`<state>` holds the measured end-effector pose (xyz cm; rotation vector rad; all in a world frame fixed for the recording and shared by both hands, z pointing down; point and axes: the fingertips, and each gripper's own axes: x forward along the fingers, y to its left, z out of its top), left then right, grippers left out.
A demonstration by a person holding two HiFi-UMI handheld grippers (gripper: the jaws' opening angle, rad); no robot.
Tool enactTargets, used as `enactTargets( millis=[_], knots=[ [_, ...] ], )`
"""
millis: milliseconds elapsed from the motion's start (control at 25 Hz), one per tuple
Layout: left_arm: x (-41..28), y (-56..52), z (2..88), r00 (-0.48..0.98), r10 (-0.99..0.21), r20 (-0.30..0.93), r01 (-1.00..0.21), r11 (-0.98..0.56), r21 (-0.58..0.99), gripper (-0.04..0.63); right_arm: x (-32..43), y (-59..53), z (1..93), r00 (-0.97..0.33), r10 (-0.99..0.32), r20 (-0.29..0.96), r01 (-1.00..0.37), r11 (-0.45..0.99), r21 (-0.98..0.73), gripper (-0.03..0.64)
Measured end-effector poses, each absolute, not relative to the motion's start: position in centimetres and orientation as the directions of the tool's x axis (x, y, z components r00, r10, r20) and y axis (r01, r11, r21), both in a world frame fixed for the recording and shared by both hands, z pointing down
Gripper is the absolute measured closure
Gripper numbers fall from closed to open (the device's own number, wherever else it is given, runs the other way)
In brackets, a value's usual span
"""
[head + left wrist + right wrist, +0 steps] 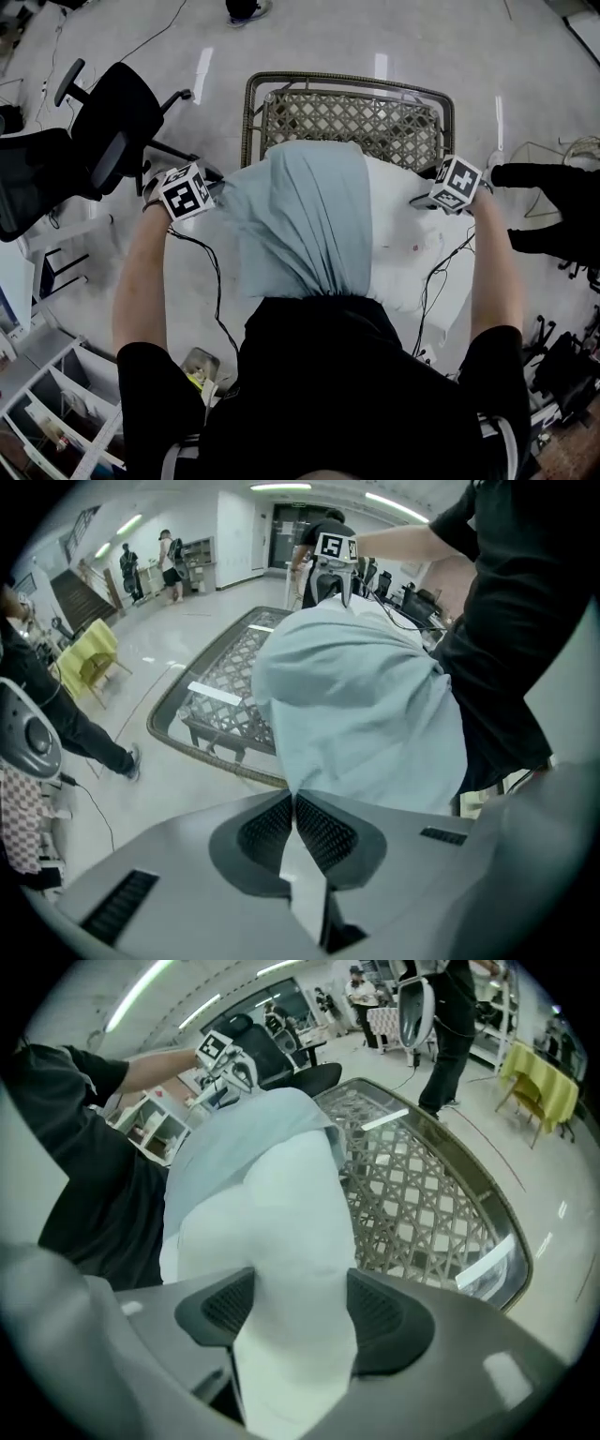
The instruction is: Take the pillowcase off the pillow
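**A:** Head view now, and the pillow (408, 234) is held up at dead centre, in front of the person's black shirt (328, 375). The wicker worktop (251, 112) with its glass top sits beyond it at twelve o'clock.

**B:** The pale blue pillowcase (300, 225) covers the left part, from about nine o'clock to the middle. From there round to three o'clock the white pillow is bare.

**A:** Left gripper (293, 803) at nine o'clock: what's it got?

**B:** Its own view settles it. The fingers (267, 832) are pressed together, with a tight fold of the blue pillowcase pinched at their tips. The cloth fans out from that pinch.

**A:** And the right gripper (298, 1307), over at two o'clock?

**B:** Its fingers (225, 1307) stand wide, and the pillow's white corner fills the whole gap, pads against it on both sides. So it's gripping the pillow, not the case.

**A:** One on cloth, one on stuffing. Anything round the edges?

**B:** There's a black office chair (112, 131) on the floor at ten o'clock, well apart from the worktop. At six o'clock the case bunches up against the shirt.
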<state>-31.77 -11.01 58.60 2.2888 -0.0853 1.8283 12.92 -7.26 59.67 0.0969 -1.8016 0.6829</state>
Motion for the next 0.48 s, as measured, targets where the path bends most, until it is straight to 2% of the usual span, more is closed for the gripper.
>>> enactTargets(
  millis=[40,120,200,400,480],
  knots=[
    [-30.7,-12.0,58.4,0.237,0.068,0.969,-0.163,-0.981,0.109,0.583,12.2,-8.0,59.2,-0.355,0.265,0.896,-0.377,0.837,-0.397,0.295],
    [-28.3,-13.9,58.0,0.272,0.045,0.961,-0.151,-0.985,0.089,0.537,9.9,-9.7,57.7,-0.443,0.247,0.862,-0.360,0.831,-0.423,0.283],
    [-26.0,-15.2,58.0,0.306,0.045,0.951,-0.139,-0.986,0.091,0.490,7.4,-10.6,56.7,-0.515,0.258,0.818,-0.330,0.820,-0.467,0.224],
    [-21.8,-15.2,60.2,0.321,0.156,0.934,-0.073,-0.979,0.188,0.398,4.3,-9.6,60.5,-0.436,0.374,0.818,-0.247,0.825,-0.509,0.121],
    [-21.3,-14.4,62.0,0.286,0.203,0.936,-0.049,-0.973,0.226,0.371,3.6,-9.0,62.2,-0.426,0.418,0.803,-0.240,0.803,-0.545,0.117]
  ],
)
